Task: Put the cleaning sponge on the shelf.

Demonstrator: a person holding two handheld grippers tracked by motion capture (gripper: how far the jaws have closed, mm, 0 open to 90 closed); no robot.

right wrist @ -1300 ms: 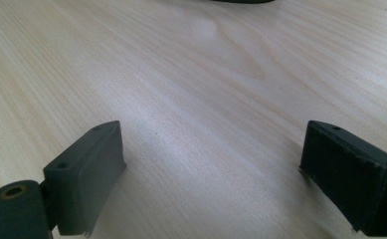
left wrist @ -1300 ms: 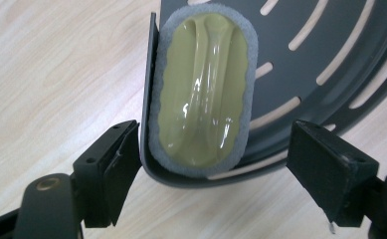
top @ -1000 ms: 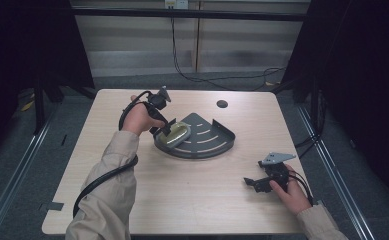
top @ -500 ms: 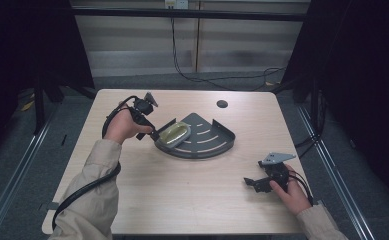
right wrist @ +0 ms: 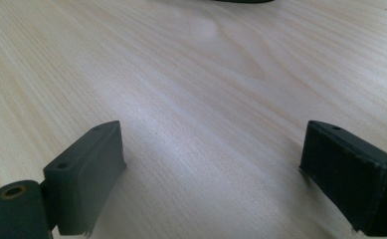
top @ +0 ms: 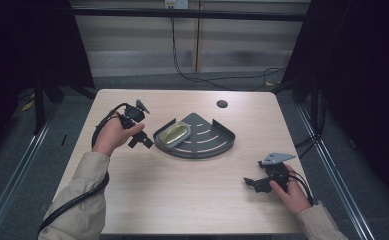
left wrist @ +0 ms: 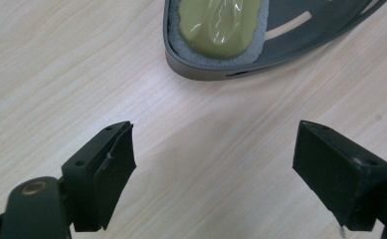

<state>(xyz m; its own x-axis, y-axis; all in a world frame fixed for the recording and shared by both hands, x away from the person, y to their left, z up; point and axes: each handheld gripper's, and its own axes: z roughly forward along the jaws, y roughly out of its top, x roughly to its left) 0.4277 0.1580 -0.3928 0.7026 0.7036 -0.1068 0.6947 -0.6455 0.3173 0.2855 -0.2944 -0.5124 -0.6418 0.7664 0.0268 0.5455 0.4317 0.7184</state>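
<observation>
A dark grey fan-shaped tray (top: 212, 140) lies mid-table, and a yellow-green sponge (top: 174, 134) wrapped in clear film rests in its left corner. My left gripper (top: 144, 142) hovers just left of the tray, open, with nothing between its jaws. In the left gripper view the sponge (left wrist: 220, 22) and the tray rim (left wrist: 206, 72) sit beyond the spread jaws, over bare wood. My right gripper (top: 252, 182) rests low near the table's front right, open and empty. The right gripper view has only wood grain between its jaws.
The pale wooden table (top: 182, 200) has a small round black hole (top: 222, 104) near its far edge. Cables (top: 202, 80) run across the floor behind it. Dark curtains flank both sides.
My left gripper has let go over the tray and pulled back leftward, away from the sponge. The right gripper has stayed put.
</observation>
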